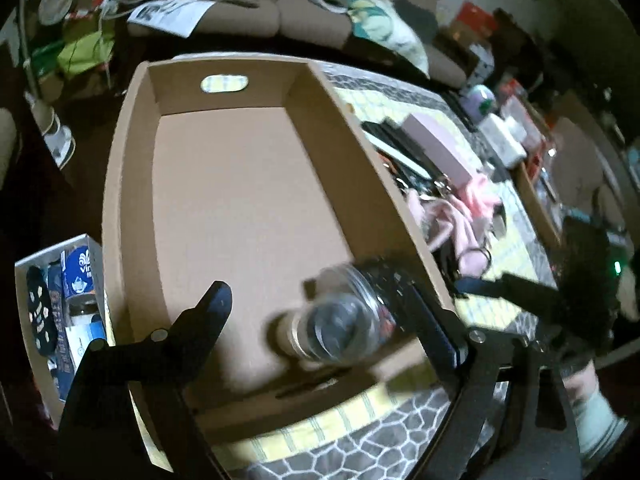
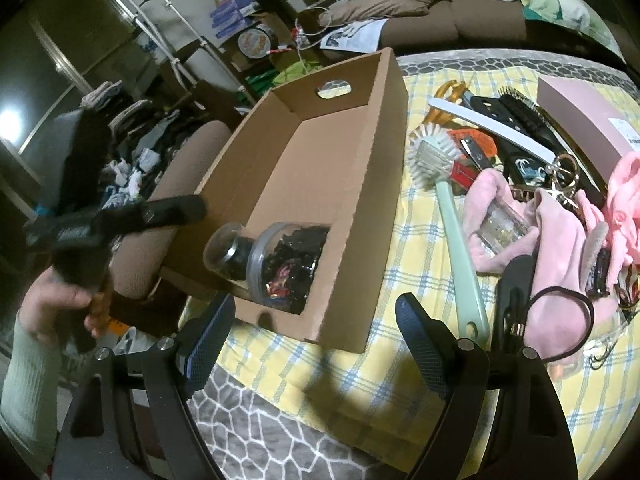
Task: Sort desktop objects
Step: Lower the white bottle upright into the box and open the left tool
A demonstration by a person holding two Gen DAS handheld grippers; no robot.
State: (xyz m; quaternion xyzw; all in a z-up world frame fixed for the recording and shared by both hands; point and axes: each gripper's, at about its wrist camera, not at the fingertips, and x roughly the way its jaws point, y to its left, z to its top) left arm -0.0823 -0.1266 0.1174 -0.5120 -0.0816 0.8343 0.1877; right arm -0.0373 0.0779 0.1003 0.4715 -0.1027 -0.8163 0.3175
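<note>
A clear plastic jar (image 1: 340,316) with dark contents is in the near corner of the open cardboard box (image 1: 248,200), blurred, on its side. My left gripper (image 1: 320,312) is open above the box, its jaws wide apart around the jar without gripping it. In the right wrist view the jar (image 2: 280,264) lies inside the box (image 2: 360,216) and the left gripper (image 2: 132,216) hovers at the box's left. My right gripper (image 2: 316,320) is open and empty, in front of the box's near wall.
Right of the box on the checked cloth (image 2: 400,360) lie a green dish brush (image 2: 452,216), pink cloth (image 2: 560,232), a small glass jar (image 2: 504,224), a black hair tie (image 2: 560,320), a hairbrush (image 2: 528,116) and a pink box (image 2: 580,120). A sofa stands behind.
</note>
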